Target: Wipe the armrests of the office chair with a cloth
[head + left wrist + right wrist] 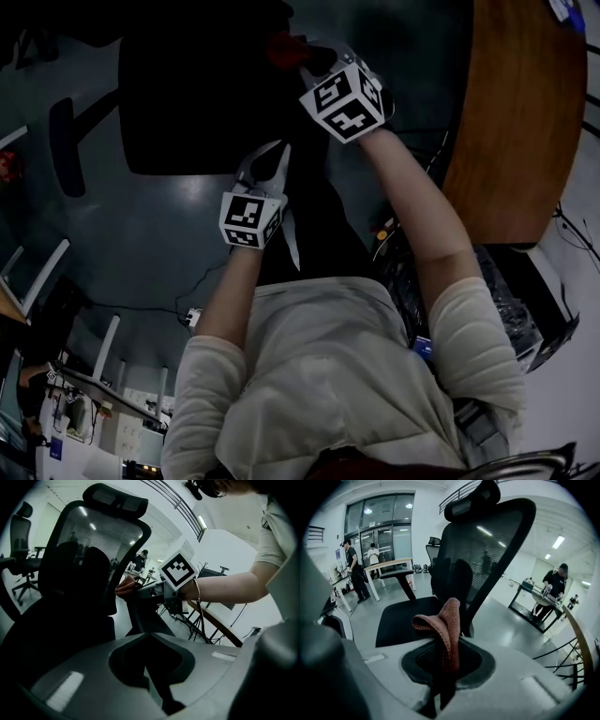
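Observation:
A black mesh office chair fills the scene, its backrest upright and its seat in front of me. My right gripper is shut on a reddish cloth, which stands up folded out of the jaws. In the left gripper view that cloth sits at the top of the chair's near armrest, beside the seat's edge. The far armrest shows across the seat. My left gripper hangs lower, near the seat's front corner, its fingers together on nothing.
A curved wooden desk stands close on the right with cables and tripod legs under it. Another office chair stands off to the left. People work at tables farther back in the room.

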Tool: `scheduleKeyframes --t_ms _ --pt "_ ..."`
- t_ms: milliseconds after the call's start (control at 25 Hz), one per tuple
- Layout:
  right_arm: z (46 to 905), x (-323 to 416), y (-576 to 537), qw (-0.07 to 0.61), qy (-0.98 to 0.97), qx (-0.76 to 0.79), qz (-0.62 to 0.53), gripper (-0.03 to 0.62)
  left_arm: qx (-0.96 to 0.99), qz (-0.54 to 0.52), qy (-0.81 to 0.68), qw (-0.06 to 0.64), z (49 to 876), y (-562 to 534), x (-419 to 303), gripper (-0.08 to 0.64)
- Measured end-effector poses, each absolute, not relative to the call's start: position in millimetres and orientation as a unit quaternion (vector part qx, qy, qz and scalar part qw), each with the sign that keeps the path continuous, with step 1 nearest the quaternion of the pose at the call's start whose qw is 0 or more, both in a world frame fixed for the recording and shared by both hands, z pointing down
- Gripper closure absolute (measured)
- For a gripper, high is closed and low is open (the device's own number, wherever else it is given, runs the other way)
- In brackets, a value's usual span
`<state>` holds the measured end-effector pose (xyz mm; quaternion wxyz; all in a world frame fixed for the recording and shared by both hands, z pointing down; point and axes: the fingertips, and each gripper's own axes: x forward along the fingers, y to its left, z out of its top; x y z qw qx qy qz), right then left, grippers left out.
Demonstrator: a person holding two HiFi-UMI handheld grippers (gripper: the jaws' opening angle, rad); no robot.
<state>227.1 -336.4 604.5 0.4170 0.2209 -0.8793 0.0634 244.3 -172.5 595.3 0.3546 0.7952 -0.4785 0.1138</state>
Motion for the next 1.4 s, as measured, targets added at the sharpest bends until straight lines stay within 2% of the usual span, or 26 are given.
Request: scheduleKeyframes --t_ms 320,680,960,1160,1400 --pt "608 236 -330 0.397 -0.881 0.222 0.126 0.549 0.786 0.099 -0.495 0.356 599 -171 239 0.543" --pt "601 293 -324 0.399 -0.845 0.311 0.173 0.549 0.792 0.096 -0.493 0.346 593 -175 235 0.543" --pt "503 293 -296 0.274 -0.846 0.432 0.149 0.549 0.811 0.042 -0.518 0.269 514 -186 179 0.543" --pt "430 275 -222 0.195 -0.830 0.501 0.150 0.549 0.827 0.012 -0.521 0.209 424 -147 108 0.545" --pt "366 245 -144 0.151 -0.823 0.534 0.123 0.549 0.834 -0.024 -0.529 0.151 343 -91 33 0.545"
